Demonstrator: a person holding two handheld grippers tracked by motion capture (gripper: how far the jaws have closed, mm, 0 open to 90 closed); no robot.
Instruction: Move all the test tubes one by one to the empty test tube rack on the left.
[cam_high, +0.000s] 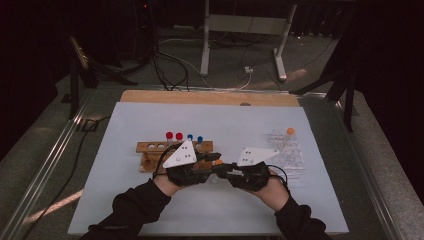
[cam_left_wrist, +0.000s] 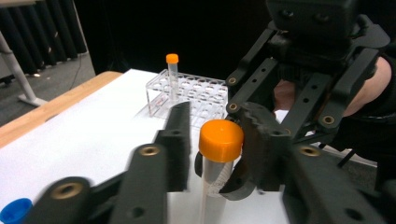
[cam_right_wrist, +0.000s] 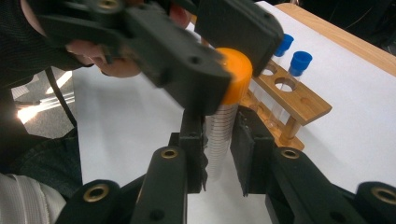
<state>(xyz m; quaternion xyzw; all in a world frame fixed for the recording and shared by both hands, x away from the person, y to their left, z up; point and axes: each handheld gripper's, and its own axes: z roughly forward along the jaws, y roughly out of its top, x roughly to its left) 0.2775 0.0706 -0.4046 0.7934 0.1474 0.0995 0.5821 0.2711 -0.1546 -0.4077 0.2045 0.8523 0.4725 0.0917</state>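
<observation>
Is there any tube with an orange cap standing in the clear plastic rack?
Yes, one orange-capped tube stands upright in the clear rack.

Wooden rack (cam_high: 150, 148), clear rack (cam_high: 292, 152), blue-capped tubes (cam_right_wrist: 300, 63)

The wooden rack (cam_high: 150, 148) stands left of the clear rack (cam_high: 295, 157), the held tube (cam_high: 218, 163) between them.

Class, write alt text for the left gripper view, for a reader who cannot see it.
An orange-capped tube stands upright between two black jaws, with the other gripper closing on it from the right. Behind, on the white table, a clear rack holds another orange-capped tube.
</observation>
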